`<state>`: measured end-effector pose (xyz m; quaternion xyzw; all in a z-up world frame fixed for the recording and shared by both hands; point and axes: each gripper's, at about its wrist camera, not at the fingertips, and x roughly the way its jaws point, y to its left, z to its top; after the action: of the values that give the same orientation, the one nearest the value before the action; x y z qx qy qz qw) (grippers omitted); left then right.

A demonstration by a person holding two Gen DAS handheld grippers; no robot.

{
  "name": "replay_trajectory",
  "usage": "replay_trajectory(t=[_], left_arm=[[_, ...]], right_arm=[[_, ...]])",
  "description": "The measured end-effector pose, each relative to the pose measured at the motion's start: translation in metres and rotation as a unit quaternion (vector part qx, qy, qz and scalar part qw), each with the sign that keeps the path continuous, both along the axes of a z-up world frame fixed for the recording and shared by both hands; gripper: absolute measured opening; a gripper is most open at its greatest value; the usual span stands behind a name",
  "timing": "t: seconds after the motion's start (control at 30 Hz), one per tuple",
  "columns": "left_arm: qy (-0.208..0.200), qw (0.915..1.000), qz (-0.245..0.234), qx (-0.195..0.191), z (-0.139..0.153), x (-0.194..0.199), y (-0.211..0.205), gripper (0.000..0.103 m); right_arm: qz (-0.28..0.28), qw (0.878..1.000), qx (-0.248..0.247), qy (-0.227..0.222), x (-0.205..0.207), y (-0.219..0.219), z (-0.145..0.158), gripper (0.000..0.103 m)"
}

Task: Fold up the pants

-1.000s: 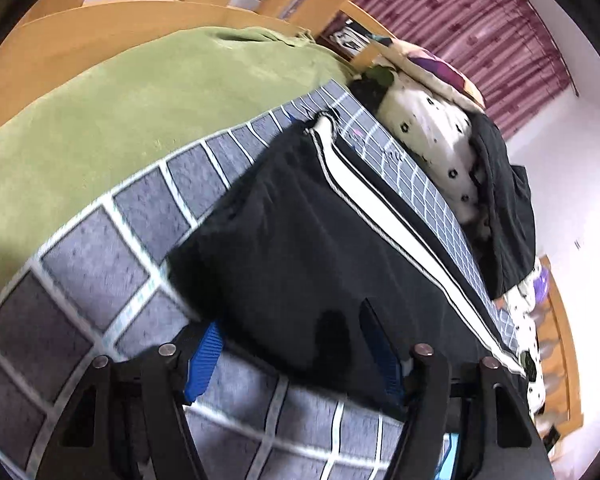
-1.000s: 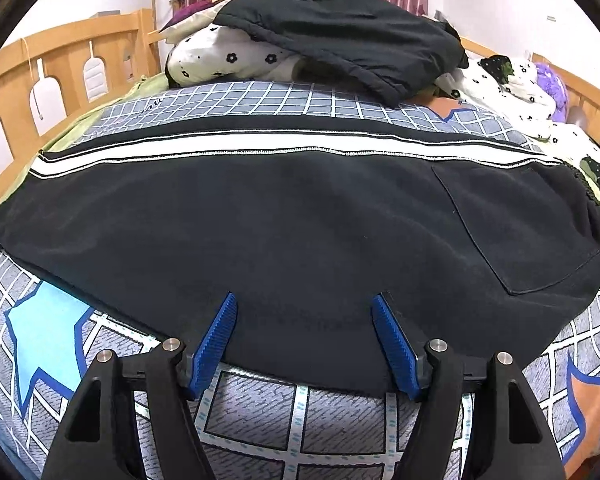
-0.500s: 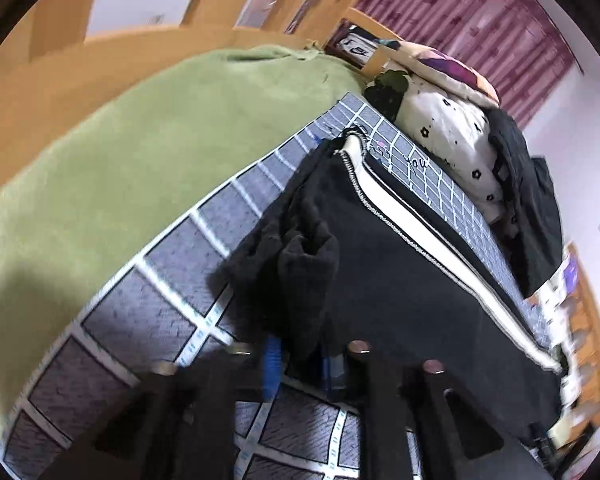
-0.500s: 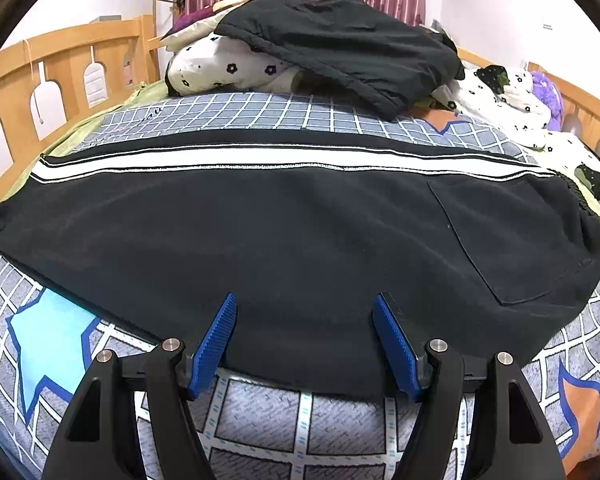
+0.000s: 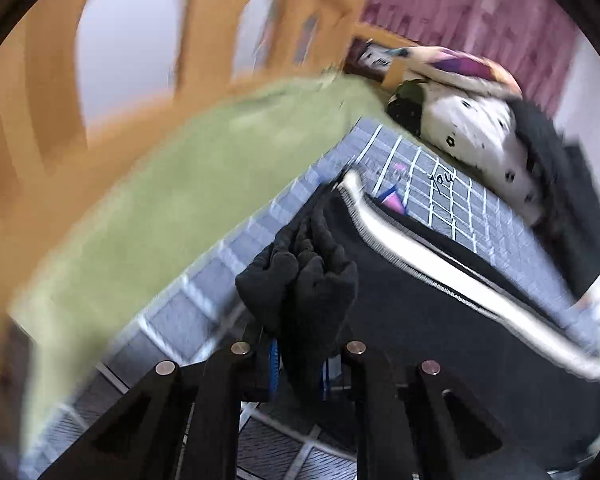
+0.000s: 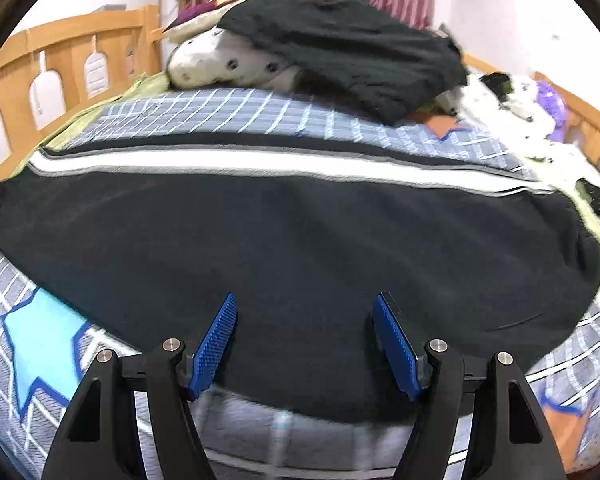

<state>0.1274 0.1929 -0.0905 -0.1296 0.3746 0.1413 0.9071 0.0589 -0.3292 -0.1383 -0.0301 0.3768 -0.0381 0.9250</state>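
Black pants (image 6: pixel 300 240) with a white side stripe (image 6: pixel 260 162) lie flat across the bed, leg end to the left. In the left wrist view my left gripper (image 5: pixel 298 368) is closing on the bunched leg end (image 5: pixel 300 280) of the pants (image 5: pixel 440 320). The cloth is pinched between its blue pads and raised off the sheet. My right gripper (image 6: pixel 304 332) stands open just above the pants' near edge at mid-length, with nothing pressed between its pads.
A grey grid-pattern sheet (image 6: pixel 40 340) covers the bed. A green blanket (image 5: pixel 160 200) lies by the wooden bed rail (image 5: pixel 40 100). At the head sit a spotted pillow (image 5: pixel 472 128) and another black garment (image 6: pixel 340 48). A dark remote-like object (image 6: pixel 594 198) rests at the right.
My left gripper went from open over the leg end to pinched on it, then rose and turned, bunching the cloth upward. The right gripper has stayed where it was, still open.
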Motion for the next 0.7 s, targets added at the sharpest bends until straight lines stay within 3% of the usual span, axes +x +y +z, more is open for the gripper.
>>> replay_trajectory(t=[0.03,0.13,0.23,0.33,0.47,0.6,0.7], left_arm=[[-0.018,0.9981,-0.018,0.057,0.017,0.0,-0.026,0.014],[-0.067,0.9847,-0.093,0.131,0.055,0.001,-0.099,0.014],[-0.092,0.9691,-0.16,0.163,0.082,0.005,-0.185,0.014],[-0.103,0.9503,-0.231,0.181,0.088,0.006,-0.276,0.013],[-0.088,0.927,-0.319,0.177,0.064,0.004,-0.393,0.013],[-0.045,0.9065,-0.394,0.145,0.005,-0.012,-0.49,0.013],[0.015,0.9053,-0.399,0.145,-0.042,-0.022,-0.531,0.013]], right_arm=[[-0.012,1.0,-0.003,0.003,0.001,-0.006,0.001,0.07],[-0.046,0.998,0.006,0.035,0.008,-0.039,0.004,0.063],[-0.05,0.998,0.029,0.014,-0.001,-0.07,0.014,0.063],[-0.064,0.998,0.028,-0.004,-0.012,-0.099,0.026,0.063],[-0.082,0.996,0.021,-0.017,-0.032,-0.139,0.039,0.063],[-0.103,0.994,0.004,-0.026,-0.059,-0.172,0.045,0.063],[-0.118,0.993,0.008,-0.023,-0.077,-0.195,0.044,0.063]])
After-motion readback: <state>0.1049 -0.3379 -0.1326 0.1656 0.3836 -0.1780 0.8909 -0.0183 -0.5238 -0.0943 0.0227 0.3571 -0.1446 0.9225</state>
